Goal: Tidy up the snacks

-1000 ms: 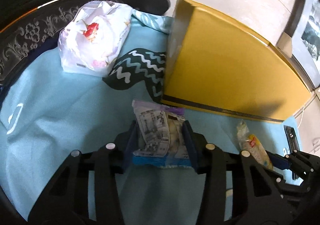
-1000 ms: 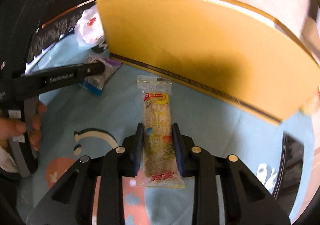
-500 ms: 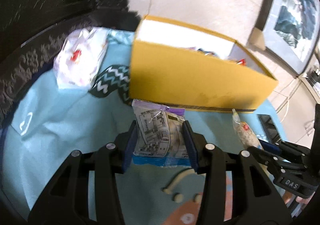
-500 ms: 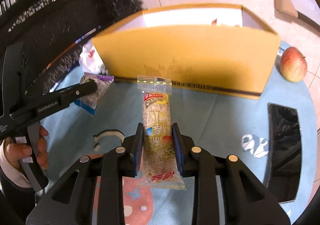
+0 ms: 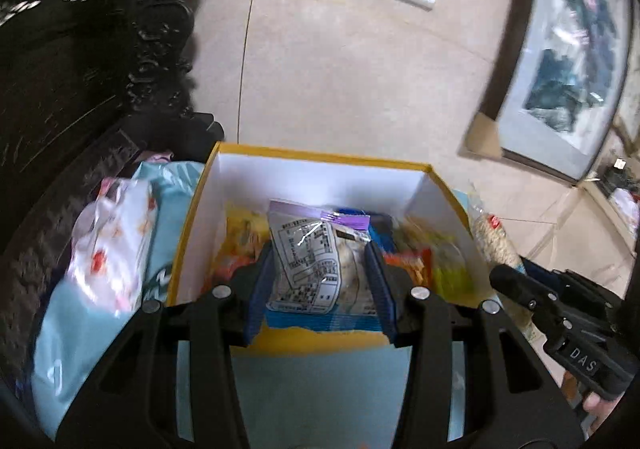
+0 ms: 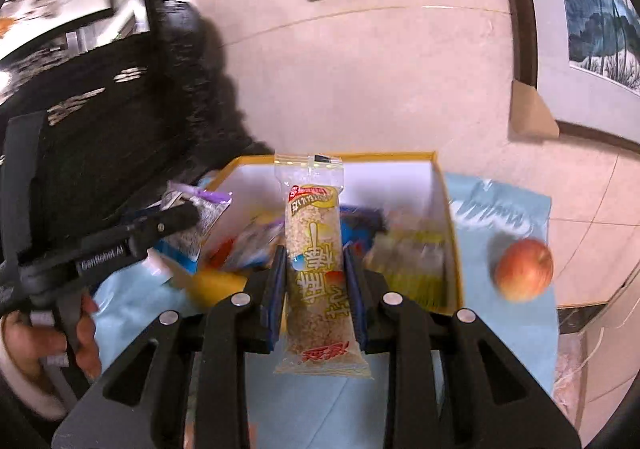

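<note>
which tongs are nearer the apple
Right. The right tongs hold the rice bar just left of the apple; the left tongs are farther left, across the box.

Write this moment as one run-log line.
left gripper: shut on purple-topped snack pack | right gripper: shut on cereal bar | both above open yellow box

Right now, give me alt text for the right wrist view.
The right gripper clamps a long clear-wrapped rice bar above an open yellow box of snacks. The left gripper holds a purple-topped packet at its left edge; an apple lies right.
</note>
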Available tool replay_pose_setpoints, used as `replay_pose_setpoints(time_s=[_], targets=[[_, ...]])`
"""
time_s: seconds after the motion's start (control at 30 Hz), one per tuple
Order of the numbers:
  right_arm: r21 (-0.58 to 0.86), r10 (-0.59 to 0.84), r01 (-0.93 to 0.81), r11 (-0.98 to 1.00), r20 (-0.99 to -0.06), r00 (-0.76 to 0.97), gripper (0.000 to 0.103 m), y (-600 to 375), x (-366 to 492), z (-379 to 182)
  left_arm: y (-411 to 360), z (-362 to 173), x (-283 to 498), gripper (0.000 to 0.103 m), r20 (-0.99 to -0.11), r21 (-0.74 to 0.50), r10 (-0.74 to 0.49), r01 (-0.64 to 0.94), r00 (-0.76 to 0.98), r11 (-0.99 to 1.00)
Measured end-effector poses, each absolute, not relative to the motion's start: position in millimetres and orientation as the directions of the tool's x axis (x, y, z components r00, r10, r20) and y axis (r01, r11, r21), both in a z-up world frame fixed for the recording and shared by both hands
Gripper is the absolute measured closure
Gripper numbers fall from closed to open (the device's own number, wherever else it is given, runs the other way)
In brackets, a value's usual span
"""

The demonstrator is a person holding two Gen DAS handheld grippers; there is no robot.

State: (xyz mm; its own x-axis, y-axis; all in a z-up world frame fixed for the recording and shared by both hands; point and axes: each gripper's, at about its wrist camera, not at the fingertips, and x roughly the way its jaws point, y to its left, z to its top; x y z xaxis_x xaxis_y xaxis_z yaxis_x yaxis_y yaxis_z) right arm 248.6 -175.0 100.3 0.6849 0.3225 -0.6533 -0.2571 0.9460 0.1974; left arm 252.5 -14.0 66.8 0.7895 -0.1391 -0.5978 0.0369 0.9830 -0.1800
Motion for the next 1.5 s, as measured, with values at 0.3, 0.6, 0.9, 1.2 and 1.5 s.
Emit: replay_pose_setpoints(time_s=[0.3,0.6,0.9,1.2,1.5], targets=[[0.216,0.222,-0.104,0.971,-0.651,0.726,0.034,-195.8,266.7,75.7,-27.8,45.2,280.9,0.002,-0.614,-0.028,0.033,-0.064,0.789,0.998],[0.155,0.210,-0.145,0.977,-0.623,0.754,0.034,-193.4,202.2,79.5,-22.2,37.1,235.8,0.002,-0.608,-0.061,-0.010,-0.034,0.794,0.998],[0.144,0.212,-0.156,0.977,-0.628,0.749,0.034,-191.2,165.7,81.9,-17.2,47.5,198.8,0.002,-0.611,-0.038,0.026,-0.062,0.791,0.997],[0.127,0.198,-0.151,0.980,-0.618,0.761,0.034,-188.5,143.0,96.2,-15.7,56.1,174.0,0.002,-0.615,-0.044,0.032,-0.074,0.788,0.996],[0.103,0.167,-0.131,0.986,-0.615,0.770,0.014,-182.5,128.0,101.9,-18.9,56.3,154.3,0.002,-0.626,-0.038,0.024,-0.061,0.780,0.997]])
